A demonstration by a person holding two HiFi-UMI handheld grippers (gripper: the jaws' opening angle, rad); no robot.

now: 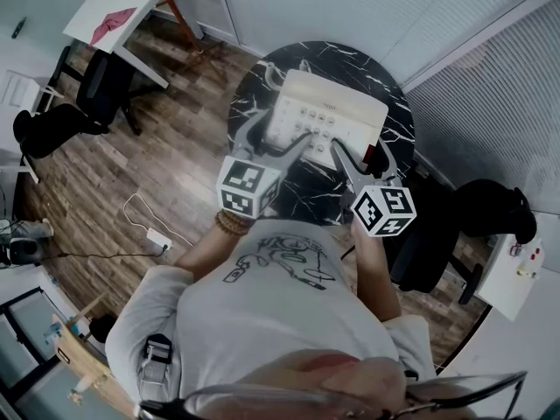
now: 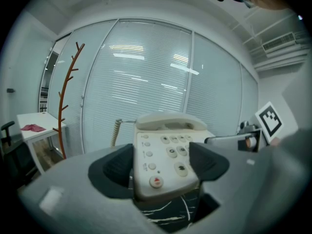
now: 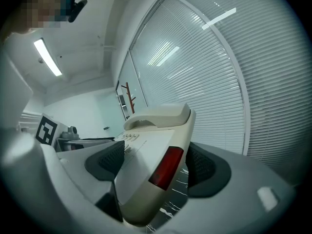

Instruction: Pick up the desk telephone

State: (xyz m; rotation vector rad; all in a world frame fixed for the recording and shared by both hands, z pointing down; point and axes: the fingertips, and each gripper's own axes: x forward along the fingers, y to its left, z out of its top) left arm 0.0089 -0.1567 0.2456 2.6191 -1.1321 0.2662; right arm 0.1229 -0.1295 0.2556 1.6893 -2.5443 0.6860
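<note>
A cream desk telephone (image 1: 328,112) with its handset (image 2: 168,122) on the cradle sits over a round black marble table (image 1: 254,86). My left gripper (image 1: 278,138) is closed on the phone's near left corner. In the left gripper view, the phone (image 2: 163,150) fills the gap between the dark pads (image 2: 114,169). My right gripper (image 1: 360,156) holds the near right corner. In the right gripper view, the phone (image 3: 146,169) is wedged between the pads (image 3: 204,167), and a dark red strip shows on its side. The front edge looks tilted up off the marble.
Black office chairs stand left (image 1: 96,94) and right (image 1: 455,226) of the table. A white desk (image 1: 118,11) and a brown coat stand (image 2: 66,96) are at the far left. Blind-covered glass walls (image 2: 146,82) lie behind the table. A power strip (image 1: 157,239) lies on the wood floor.
</note>
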